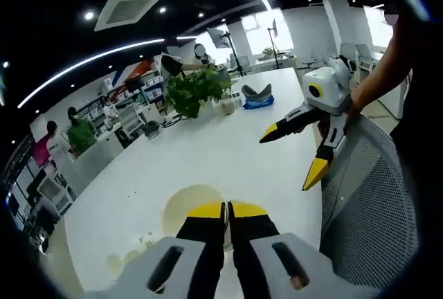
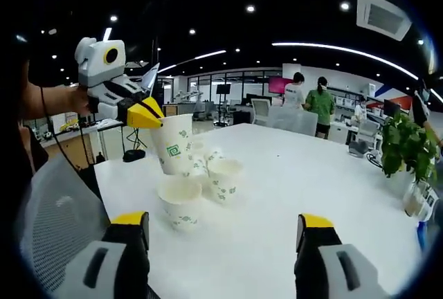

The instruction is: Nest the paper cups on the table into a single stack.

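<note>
The cups (image 2: pixel 181 202) look like matt white paper with small green prints. The surface (image 2: pixel 291 174) is smooth, white and faintly glossy. Each gripper (image 2: pixel 147 114) has hard white plastic housing and yellow and black plastic jaws. The chair back (image 1: pixel 367 202) is grey woven mesh.

White worktop (image 2: pixel 332 174) carries several upright paper cups (image 2: pixel 208 181) clustered near one edge; a potted plant (image 1: pixel 199 91) and a grey-blue object (image 1: pixel 257 96) stand at the far end.
</note>
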The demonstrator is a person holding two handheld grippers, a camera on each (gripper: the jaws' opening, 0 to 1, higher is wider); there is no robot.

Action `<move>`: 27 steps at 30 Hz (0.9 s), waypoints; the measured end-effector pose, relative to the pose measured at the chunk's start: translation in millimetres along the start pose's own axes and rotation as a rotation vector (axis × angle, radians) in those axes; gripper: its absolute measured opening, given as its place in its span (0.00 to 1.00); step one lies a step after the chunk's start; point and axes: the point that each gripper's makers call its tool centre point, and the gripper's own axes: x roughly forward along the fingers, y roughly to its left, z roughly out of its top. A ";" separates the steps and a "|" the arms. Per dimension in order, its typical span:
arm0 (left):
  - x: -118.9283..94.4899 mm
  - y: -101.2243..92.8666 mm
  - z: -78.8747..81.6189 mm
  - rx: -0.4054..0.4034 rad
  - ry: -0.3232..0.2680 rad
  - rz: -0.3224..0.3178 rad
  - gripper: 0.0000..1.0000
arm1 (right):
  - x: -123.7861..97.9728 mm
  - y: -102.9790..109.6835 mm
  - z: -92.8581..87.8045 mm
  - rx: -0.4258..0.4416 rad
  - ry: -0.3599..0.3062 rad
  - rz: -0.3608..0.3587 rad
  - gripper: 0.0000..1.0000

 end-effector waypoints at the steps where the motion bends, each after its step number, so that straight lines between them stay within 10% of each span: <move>1: 1.6 -1.5 -2.0 0.000 0.002 -0.004 0.00 | 0.0 0.0 0.0 -0.001 0.000 -0.001 0.89; 27: 44.5 -23.5 -50.7 -0.089 0.069 -0.027 0.00 | -0.2 -4.9 -3.4 0.006 0.014 -0.020 0.88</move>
